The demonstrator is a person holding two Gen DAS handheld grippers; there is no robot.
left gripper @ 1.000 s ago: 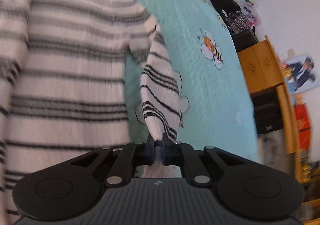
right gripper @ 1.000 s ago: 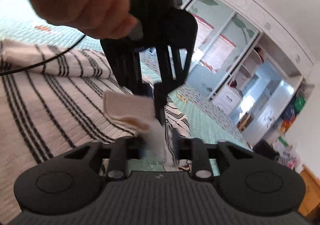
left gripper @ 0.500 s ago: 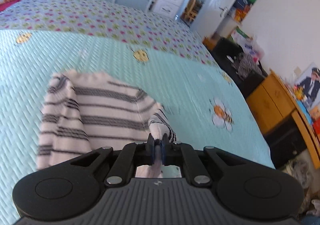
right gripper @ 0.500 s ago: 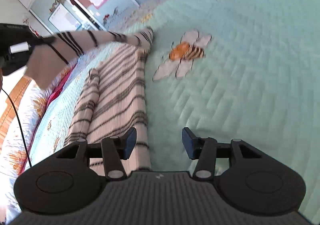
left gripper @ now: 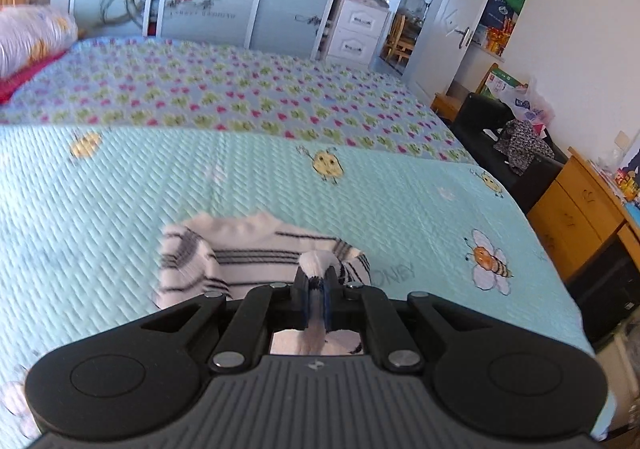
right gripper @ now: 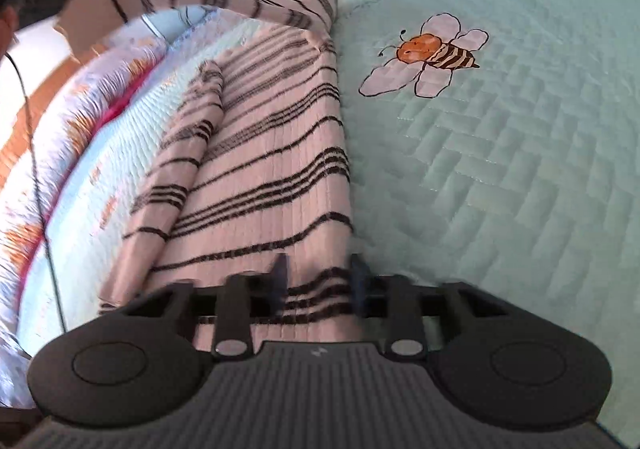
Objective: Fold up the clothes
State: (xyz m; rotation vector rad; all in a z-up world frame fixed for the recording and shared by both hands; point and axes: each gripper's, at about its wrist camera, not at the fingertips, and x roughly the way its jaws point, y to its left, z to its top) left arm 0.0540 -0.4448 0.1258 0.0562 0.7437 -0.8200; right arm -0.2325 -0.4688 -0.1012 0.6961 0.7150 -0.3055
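On the bed, the striped sweater lies narrowed lengthwise, one sleeve laid along it. The other sleeve hangs lifted, clenched in the left gripper. The right gripper, released, hovers over the hem. Sleeve and cross-folds look outstanding.

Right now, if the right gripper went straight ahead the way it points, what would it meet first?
Most likely the striped sweater: the open right gripper straddles its near edge, with its body stretching ahead on the bedspread. Height above the fabric is unclear.
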